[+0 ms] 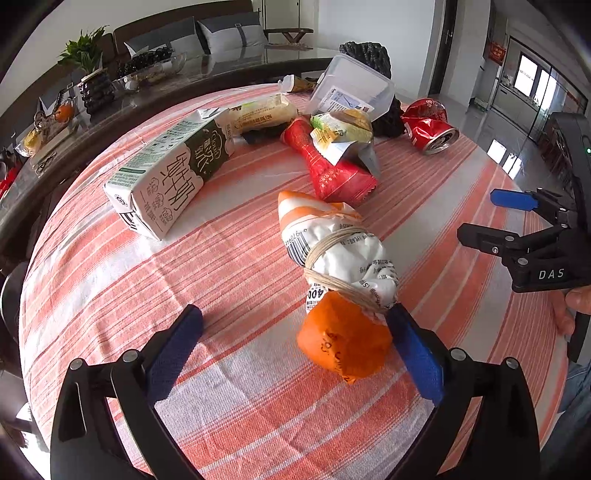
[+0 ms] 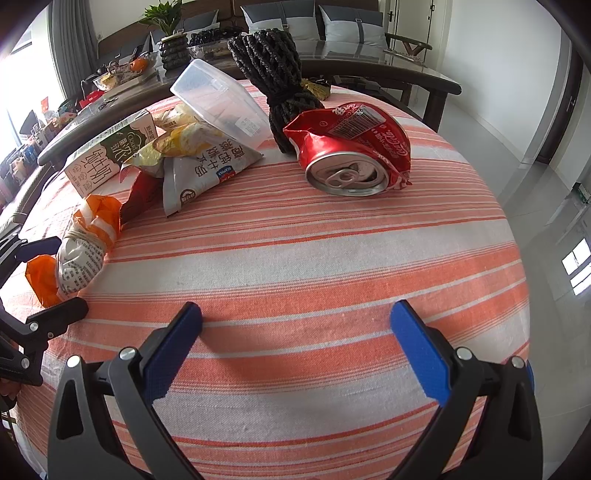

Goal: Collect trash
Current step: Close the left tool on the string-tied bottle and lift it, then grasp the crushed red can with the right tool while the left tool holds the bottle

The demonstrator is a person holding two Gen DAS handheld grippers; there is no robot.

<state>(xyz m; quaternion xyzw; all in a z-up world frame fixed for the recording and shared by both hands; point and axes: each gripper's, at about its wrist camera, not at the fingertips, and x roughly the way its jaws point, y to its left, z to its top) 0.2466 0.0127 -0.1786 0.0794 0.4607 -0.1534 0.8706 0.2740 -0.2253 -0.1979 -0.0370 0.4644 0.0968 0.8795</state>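
We see a bright room with a sofa (image 2: pixel 295 18) behind, our bench under an orange-striped cloth (image 2: pixel 295 258), trash piled at its far side, milk carton (image 1: pixel 166 177), crushed red can (image 2: pixel 354 147), tied orange wrapper (image 1: pixel 340 273) touching our left tongs (image 1: pixel 295 314), both left and right tongs (image 2: pixel 295 314) spread apart

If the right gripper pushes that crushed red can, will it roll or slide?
The crushed red can lies on its side, so some rolling is possible, but its dented wall probably stops it quickly. Likely light. The striped cloth may bunch under it.
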